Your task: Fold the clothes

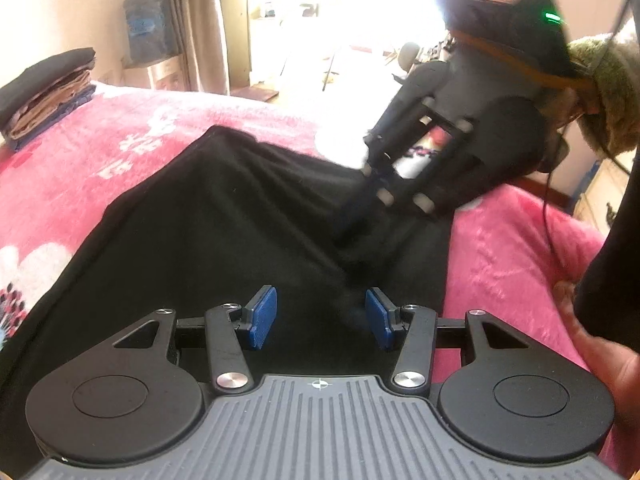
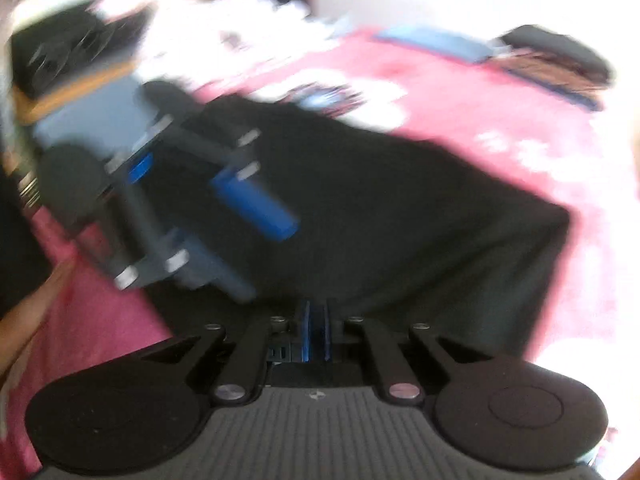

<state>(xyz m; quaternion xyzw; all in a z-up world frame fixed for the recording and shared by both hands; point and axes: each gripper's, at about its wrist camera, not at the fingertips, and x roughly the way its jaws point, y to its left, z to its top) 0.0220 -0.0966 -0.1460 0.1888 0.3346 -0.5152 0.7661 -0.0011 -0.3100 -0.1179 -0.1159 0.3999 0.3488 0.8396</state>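
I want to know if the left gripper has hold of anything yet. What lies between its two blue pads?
Nothing is pinched: in the left wrist view the left gripper stands open, and only the black garment lying on the pink blanket shows through the gap.

A pink blanket point(image 1: 120, 148) with white flower shapes and white lettering is covering the bed, and it is showing again, blurred, in the right wrist view point(image 2: 500, 120). A blue box point(image 1: 150, 28) is sitting on a paler carton against the far wall, just beside a beige curtain point(image 1: 204, 20) that is hanging next to a bright window point(image 1: 340, 8), where daylight is washing out the detail. At the far right, a pale cabinet point(image 1: 600, 188) is standing beside the bed. A flat blue thing point(image 2: 436, 42) is lying on the far part of the blanket, too blurred to identify.
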